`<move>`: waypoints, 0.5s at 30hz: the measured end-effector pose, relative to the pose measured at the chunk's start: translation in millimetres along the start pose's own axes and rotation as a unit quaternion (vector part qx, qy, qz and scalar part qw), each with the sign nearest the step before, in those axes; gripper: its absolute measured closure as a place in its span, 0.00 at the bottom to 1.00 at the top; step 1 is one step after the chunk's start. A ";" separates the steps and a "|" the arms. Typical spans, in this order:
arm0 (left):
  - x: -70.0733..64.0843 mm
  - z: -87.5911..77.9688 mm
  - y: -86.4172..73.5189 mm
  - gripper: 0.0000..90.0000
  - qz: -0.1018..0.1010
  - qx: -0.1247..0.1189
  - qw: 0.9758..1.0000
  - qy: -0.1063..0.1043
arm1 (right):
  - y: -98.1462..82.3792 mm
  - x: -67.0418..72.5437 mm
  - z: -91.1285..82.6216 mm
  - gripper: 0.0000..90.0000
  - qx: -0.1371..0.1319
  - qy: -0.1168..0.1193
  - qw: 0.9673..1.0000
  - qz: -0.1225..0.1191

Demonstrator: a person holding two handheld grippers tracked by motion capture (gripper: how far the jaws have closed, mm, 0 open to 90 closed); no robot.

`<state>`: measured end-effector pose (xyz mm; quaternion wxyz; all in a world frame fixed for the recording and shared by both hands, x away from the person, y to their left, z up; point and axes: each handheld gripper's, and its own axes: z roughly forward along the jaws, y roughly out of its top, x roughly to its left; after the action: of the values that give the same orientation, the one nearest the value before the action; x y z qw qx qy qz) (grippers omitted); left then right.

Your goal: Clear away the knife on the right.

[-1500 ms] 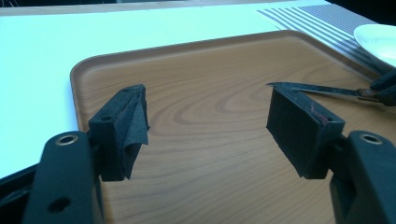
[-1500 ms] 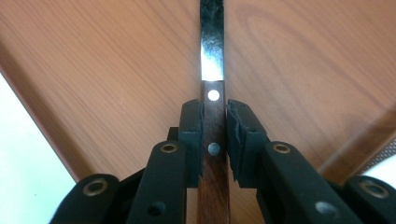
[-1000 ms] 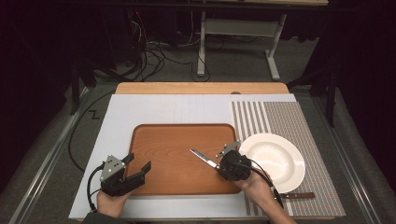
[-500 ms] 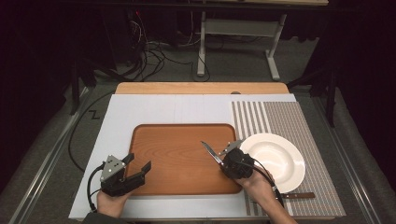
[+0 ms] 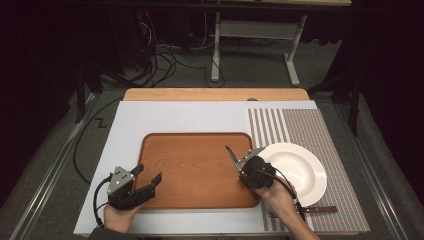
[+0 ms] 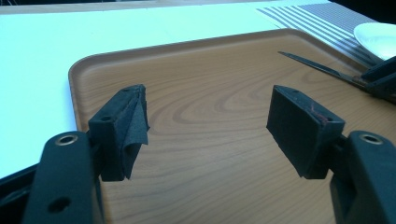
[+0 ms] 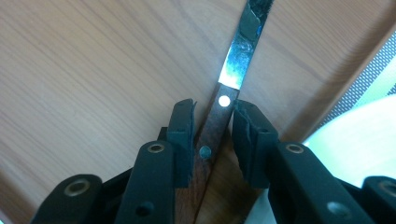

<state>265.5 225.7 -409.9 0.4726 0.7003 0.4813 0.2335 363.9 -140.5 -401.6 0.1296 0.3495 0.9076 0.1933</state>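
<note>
A knife with a wooden handle and steel blade (image 5: 231, 155) lies at the right edge of the brown wooden tray (image 5: 190, 170), blade pointing away from me. My right gripper (image 5: 243, 163) is at its handle. In the right gripper view the handle (image 7: 219, 116) sits between the pads of the right gripper (image 7: 213, 116), whose jaws have just been opening and stand slightly apart from it. My left gripper (image 5: 148, 173) hovers open and empty over the tray's near left corner. Its jaws (image 6: 205, 112) frame bare tray (image 6: 210, 60), with the knife (image 6: 317, 67) farther off.
A white plate (image 5: 300, 167) sits on the striped grey placemat (image 5: 300, 125) right of the tray. A second wooden-handled knife (image 5: 320, 209) lies on the mat near the front edge. A wooden board (image 5: 215, 94) runs along the back.
The right gripper and knife have shifted a little right, and the blade has swung from pointing up-left toward pointing away. The left gripper has stayed put.
</note>
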 end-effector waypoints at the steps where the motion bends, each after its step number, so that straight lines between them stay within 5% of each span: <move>1: -0.2 0.1 0.1 0.33 0.001 0.000 1.000 0.000 | -0.3 -0.8 0.0 0.78 -0.001 0.000 1.000 0.001; 9: -0.4 -0.4 0.0 0.33 0.001 -0.001 1.000 0.000 | -1.1 -0.4 -0.2 0.77 -0.005 0.000 1.000 -0.001; 15: -0.4 -0.1 0.1 0.33 0.001 -0.001 1.000 0.000 | -1.9 0.7 -3.8 0.67 -0.021 0.012 1.000 0.005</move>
<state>265.3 225.4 -409.7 0.4732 0.7004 0.4804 0.2340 360.9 -142.3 -399.1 0.1256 0.3485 0.9031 0.2170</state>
